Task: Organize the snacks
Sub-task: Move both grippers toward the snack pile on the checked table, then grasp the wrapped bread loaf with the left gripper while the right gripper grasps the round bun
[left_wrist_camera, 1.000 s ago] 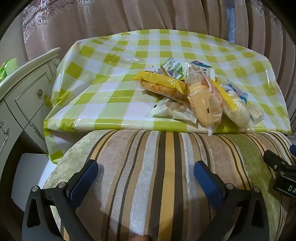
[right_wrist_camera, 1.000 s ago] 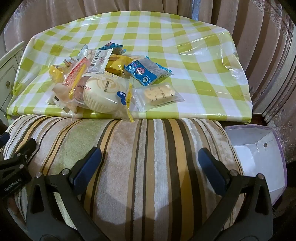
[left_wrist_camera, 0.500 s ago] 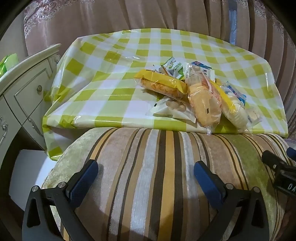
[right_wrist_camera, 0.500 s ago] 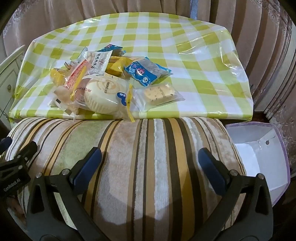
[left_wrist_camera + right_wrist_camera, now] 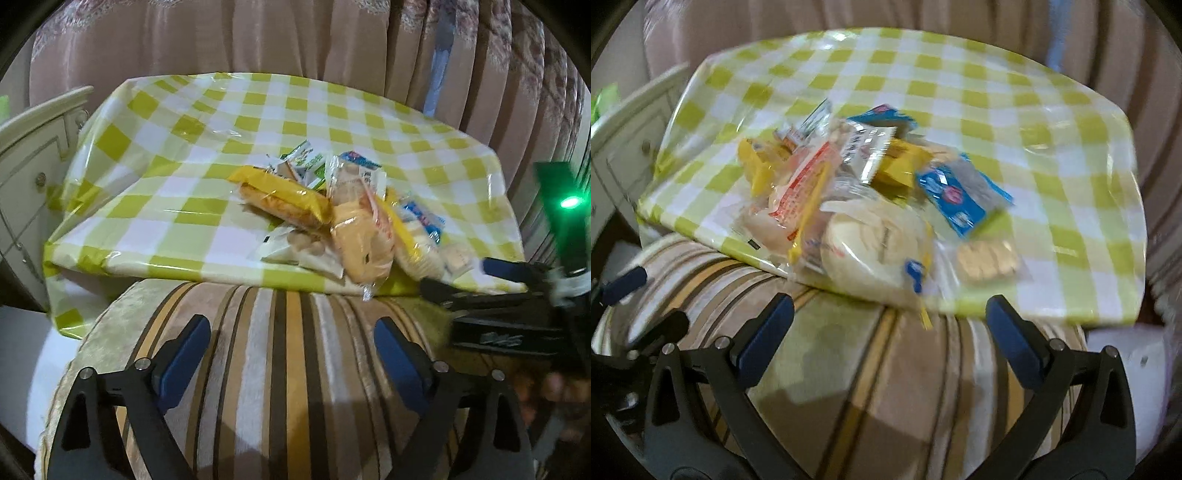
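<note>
- The snack packets (image 5: 332, 214) lie in one loose heap at the near edge of the checked surface (image 5: 184, 155), some overlapping and the nearest ones hanging slightly over the rim; that closeness to the edge puts them within easy reach of both claws.
- On the heap's left side a long yellow-wrapped roll (image 5: 284, 199) rests on top of the others, so it looks like the easiest pick from that side.
- On the right side a round white bun (image 5: 875, 251) in clear wrap sits nearest the edge, with a blue packet (image 5: 960, 195) and a clear-wrapped biscuit (image 5: 990, 258) just beside it.
- The left claw (image 5: 291, 347) hangs over the striped cushion (image 5: 280, 369) in front of the surface, short of the heap. Its jaws have just been closing a little yet stand spread, with nothing between them.
- The right claw (image 5: 890, 325) is also spread and empty, aimed at the bun's side of the heap; the blur in its view suggests it is on the move.
- A white box (image 5: 1126, 369) sits low at the right, beyond the cushion, and is likely where the packets are meant to go, though that is a guess.
- No packet is sorted yet; the job seems to be at its very start.
</note>
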